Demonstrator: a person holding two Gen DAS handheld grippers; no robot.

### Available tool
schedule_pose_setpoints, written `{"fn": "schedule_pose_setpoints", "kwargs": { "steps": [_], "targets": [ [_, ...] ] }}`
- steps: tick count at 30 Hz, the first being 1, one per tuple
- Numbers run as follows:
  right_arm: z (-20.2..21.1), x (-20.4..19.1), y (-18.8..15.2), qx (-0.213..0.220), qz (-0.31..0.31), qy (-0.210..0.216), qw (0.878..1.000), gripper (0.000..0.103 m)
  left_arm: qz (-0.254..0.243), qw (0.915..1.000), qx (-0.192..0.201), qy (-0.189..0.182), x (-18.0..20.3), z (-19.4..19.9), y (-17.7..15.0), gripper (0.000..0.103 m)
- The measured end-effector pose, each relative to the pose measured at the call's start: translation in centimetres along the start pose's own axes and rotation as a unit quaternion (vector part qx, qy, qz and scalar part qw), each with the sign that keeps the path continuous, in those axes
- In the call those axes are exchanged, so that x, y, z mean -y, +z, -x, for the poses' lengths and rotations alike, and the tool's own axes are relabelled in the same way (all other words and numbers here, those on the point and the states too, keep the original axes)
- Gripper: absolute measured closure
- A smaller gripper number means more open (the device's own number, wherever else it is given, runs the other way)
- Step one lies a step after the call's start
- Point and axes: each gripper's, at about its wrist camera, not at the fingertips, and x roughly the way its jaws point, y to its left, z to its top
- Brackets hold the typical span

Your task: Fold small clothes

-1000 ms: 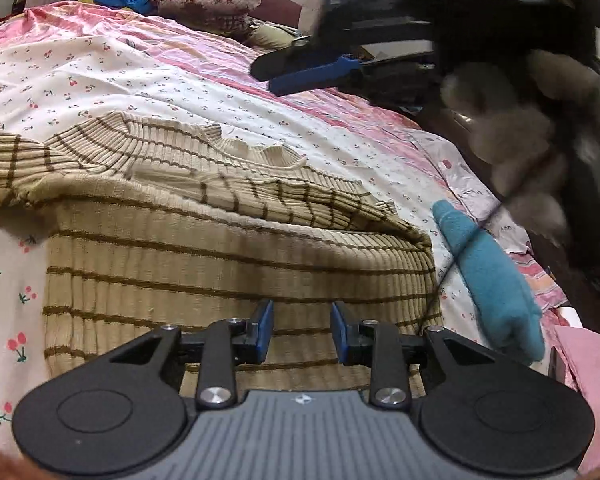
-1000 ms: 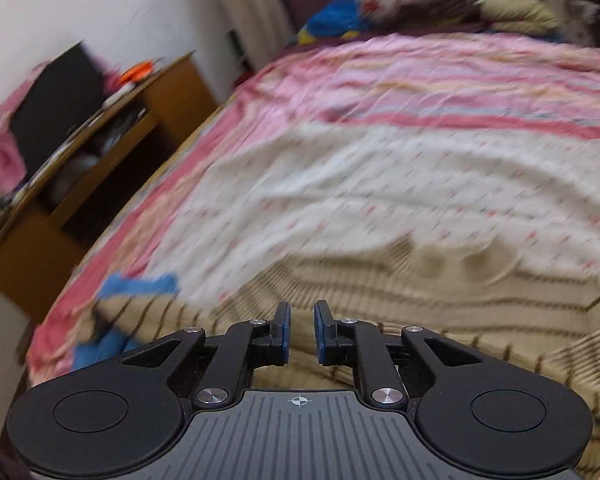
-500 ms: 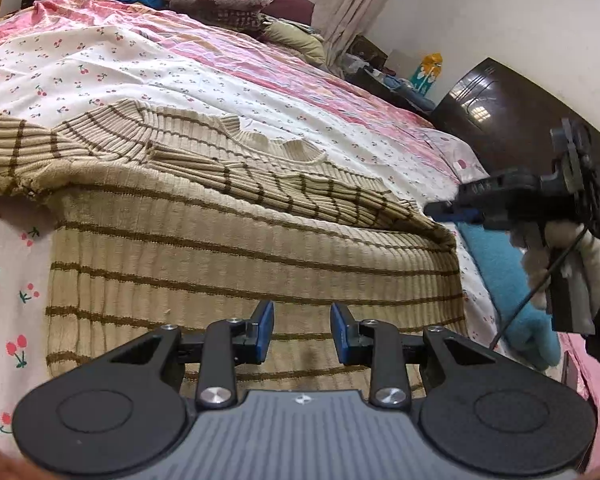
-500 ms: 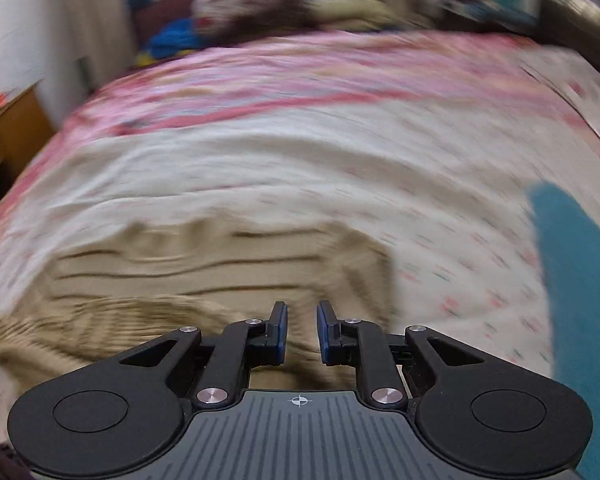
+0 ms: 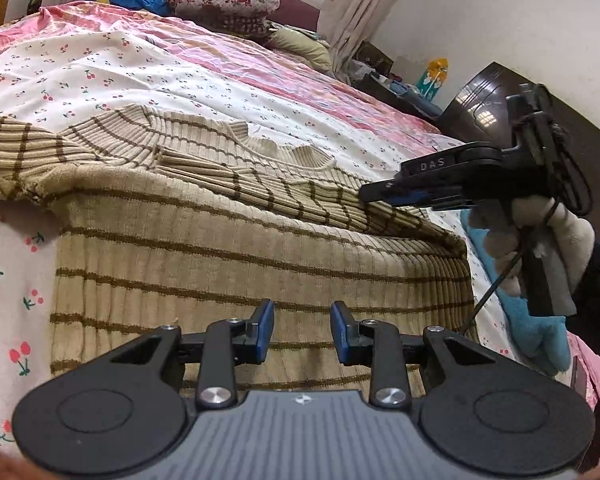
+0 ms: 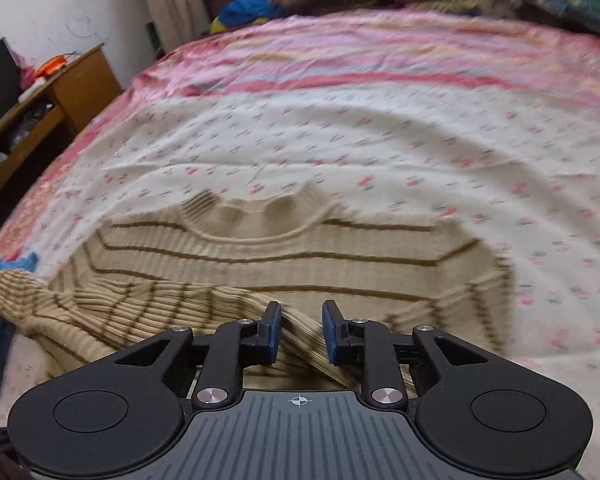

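Swung down and across since a second ago, our right gripper (image 6: 298, 330) now hangs low over the right shoulder of the beige ribbed knit sweater with thin brown stripes (image 5: 236, 248); earlier it was up in the air, crossing the left wrist view. We see it there now at the sweater's right edge (image 5: 384, 196), carried in a white-gloved hand (image 5: 540, 236).

Largest first. Pink and white cherry-print bedsheet (image 5: 112, 64) covers the bed; sweater lies flat on it, front up, collar away from us. One sleeve is folded across the chest as a diagonal band (image 6: 148, 304). Left sleeve trails off toward the frame edge in the left wrist view. Teal cloth (image 5: 540, 332) lies just beside the sweater's right side, partly behind the gloved hand.

Right tongs: opening as we watch, pads apart, ribbed end of the folded sleeve showing between them with a gap on either side. We judge this a release, the sleeve just laid down.

Left gripper (image 5: 302, 334): has kept its place above the hem, tongs apart, nothing between them; the knit lies below.

Our reading: first sleeve fold done. Other sleeve is unfolded, then the body fold remains. Loose knit may spring back once freed.
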Motion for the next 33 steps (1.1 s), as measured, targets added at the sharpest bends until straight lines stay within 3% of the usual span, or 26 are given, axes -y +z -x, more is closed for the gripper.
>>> {"fn": "schedule_pose_setpoints", "kwargs": {
  "steps": [4, 6, 19, 23, 26, 29, 33],
  "targets": [
    [-0.7, -0.8, 0.6, -0.016, 0.027, 0.044, 0.999, 0.078, 0.008, 1.0000, 0.005, -0.001, -0.5, 0.3, 0.2, 0.067],
    [-1.0, -1.6, 0.7, -0.031, 0.055, 0.063, 0.996, 0.071, 0.009, 0.9999, 0.005, -0.001, -0.6, 0.3, 0.2, 0.067],
    [-4.6, -6.9, 0.9, -0.064, 0.205, 0.038, 0.976, 0.071, 0.008, 1.0000, 0.001, 0.001, -0.7, 0.2, 0.2, 0.067],
    [-5.6, -7.4, 1.0, -0.066, 0.212, 0.029, 0.975, 0.075, 0.015, 0.9999, 0.001, 0.001, -1.1, 0.1, 0.3, 0.067],
    [-4.7, -7.5, 0.9, -0.059, 0.201, 0.030, 0.977, 0.094, 0.020, 0.9998, 0.004, -0.001, -1.3, 0.4, 0.3, 0.067],
    [-2.4, -7.3, 1.3, -0.026, 0.169, 0.036, 0.985, 0.096, 0.021, 0.9997, 0.010, -0.002, -1.3, 0.6, 0.3, 0.067],
    [2.0, -6.9, 2.1, 0.059, 0.108, 0.056, 0.991, 0.096, 0.024, 0.9996, 0.016, 0.000, -1.4, 0.9, 0.4, 0.067]
  ]
}}
